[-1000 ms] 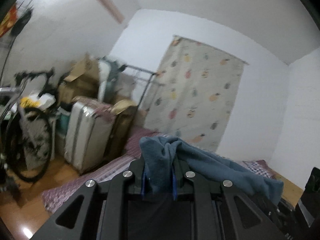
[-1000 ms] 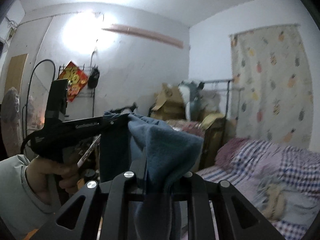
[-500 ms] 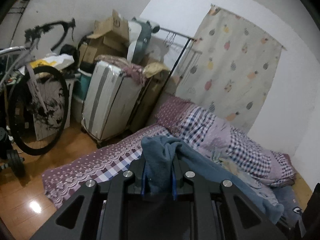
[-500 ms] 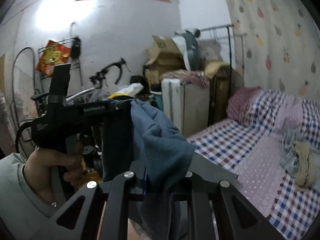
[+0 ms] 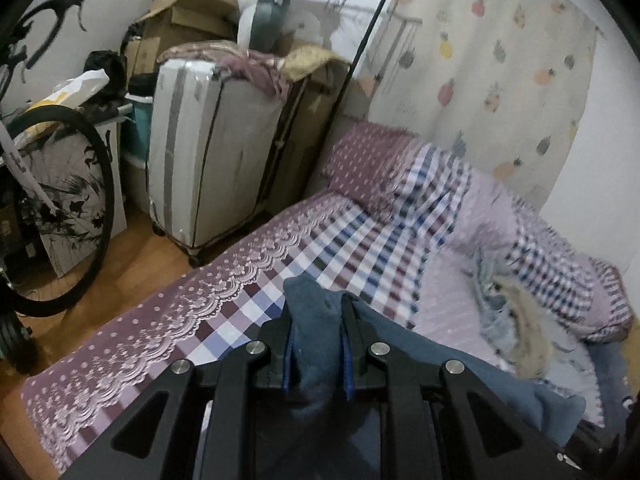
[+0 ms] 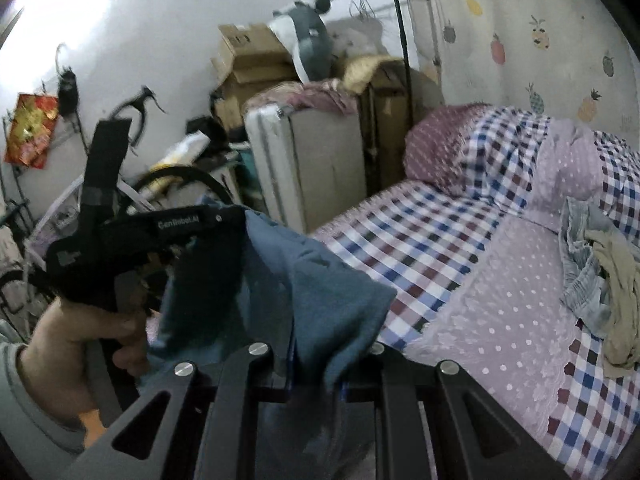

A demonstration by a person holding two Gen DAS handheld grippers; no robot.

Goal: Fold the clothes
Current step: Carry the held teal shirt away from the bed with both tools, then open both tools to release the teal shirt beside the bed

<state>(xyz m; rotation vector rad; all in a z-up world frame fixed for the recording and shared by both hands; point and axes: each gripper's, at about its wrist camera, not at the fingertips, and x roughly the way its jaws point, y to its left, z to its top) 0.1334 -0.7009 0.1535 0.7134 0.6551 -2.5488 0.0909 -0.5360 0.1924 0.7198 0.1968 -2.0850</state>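
Blue garment (image 5: 316,320) pinched by "GenRobot.AI"-marked left gripper (image 6: 224,240).

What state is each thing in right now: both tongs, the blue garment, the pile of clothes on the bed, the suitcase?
Left tongs: shut on the blue garment.
Right tongs: shut on the blue garment.
Blue fleece garment: held up between both tongs, unfolded, draping.
Crumpled pile of pale blue and beige clothes: unfolded, lying on the bed.
Checked and dotted purple bedspread: spread flat.
Silver hard-shell suitcase: upright, closed.
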